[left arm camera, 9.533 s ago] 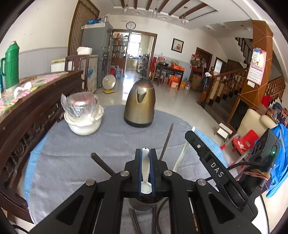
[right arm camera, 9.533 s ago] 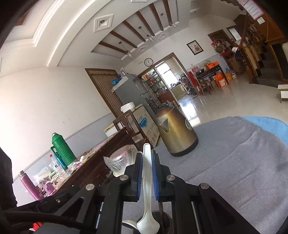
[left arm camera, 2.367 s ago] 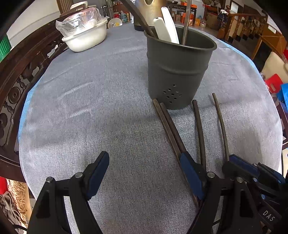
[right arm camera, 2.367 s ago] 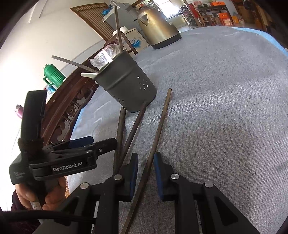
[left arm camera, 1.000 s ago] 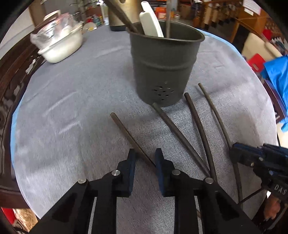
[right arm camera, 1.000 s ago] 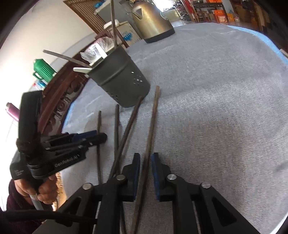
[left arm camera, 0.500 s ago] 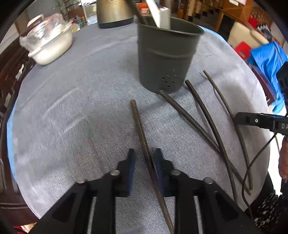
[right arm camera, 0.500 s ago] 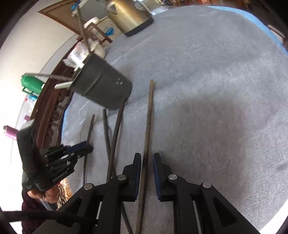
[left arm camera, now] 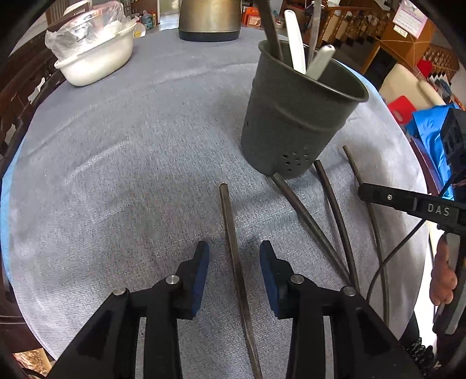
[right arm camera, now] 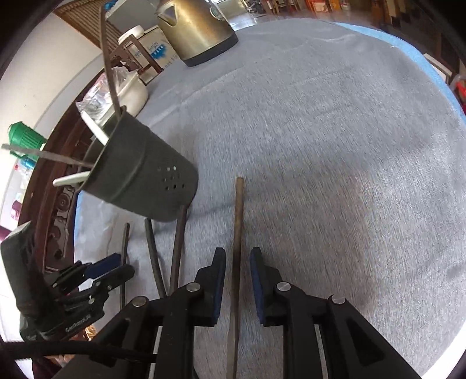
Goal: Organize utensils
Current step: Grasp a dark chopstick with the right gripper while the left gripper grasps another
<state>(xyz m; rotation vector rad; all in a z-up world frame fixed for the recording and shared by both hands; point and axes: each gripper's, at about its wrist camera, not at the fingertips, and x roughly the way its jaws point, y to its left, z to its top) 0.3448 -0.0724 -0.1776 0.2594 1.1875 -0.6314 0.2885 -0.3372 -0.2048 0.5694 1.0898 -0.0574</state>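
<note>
A dark chopstick (left arm camera: 233, 250) lies flat on the grey cloth between the pads of my left gripper (left arm camera: 233, 247). Those jaws are opening and neither pad touches it. In the right wrist view another brown chopstick (right arm camera: 238, 221) lies between the pads of my right gripper (right arm camera: 238, 253), whose jaws are also opening with a small gap on each side. The dark grey holder (left arm camera: 294, 125) (right arm camera: 142, 180) stands just beyond, with white spoons and dark sticks in it. Three more chopsticks (left arm camera: 335, 210) (right arm camera: 177, 247) lie fanned out at its foot.
A brass-coloured kettle (left arm camera: 209, 17) (right arm camera: 198, 32) and a white bowl with a plastic bag (left arm camera: 93, 55) stand at the far side. A carved wooden sideboard with a green flask (right arm camera: 24, 137) borders the left. The round table's edge (left arm camera: 407, 145) drops off close on the right.
Both pairs of jaws have widened off their chopsticks. The left chopstick has swung from slanted to nearly in line with the fingers. Both grippers have shifted sideways and the holder sits further right in the left view.
</note>
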